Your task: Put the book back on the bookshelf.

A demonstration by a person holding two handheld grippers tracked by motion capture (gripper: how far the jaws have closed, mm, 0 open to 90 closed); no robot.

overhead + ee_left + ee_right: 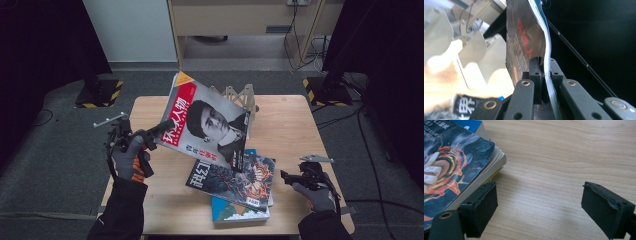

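The red-and-grey magazine (pixel 207 122) is being held tilted above the table's (pixel 290 125) far-left part, clamped by the left gripper (pixel 162 127), while the right gripper (pixel 287 176) is being kept wide open near the right edge.

Left gripper (pixel 159 129): raised at the left side, pointing right and slightly upward, jaws clamped together on the edge of a magazine (pixel 210 125). The left hand (pixel 129 157), in a grey and orange glove, wraps its handle; the dark-sleeved forearm rises from the bottom edge. Right gripper (pixel 286 176): low at the right side, pointing left, jaws spread wide with nothing between them. The gloved right hand (pixel 315 192) holds it level.
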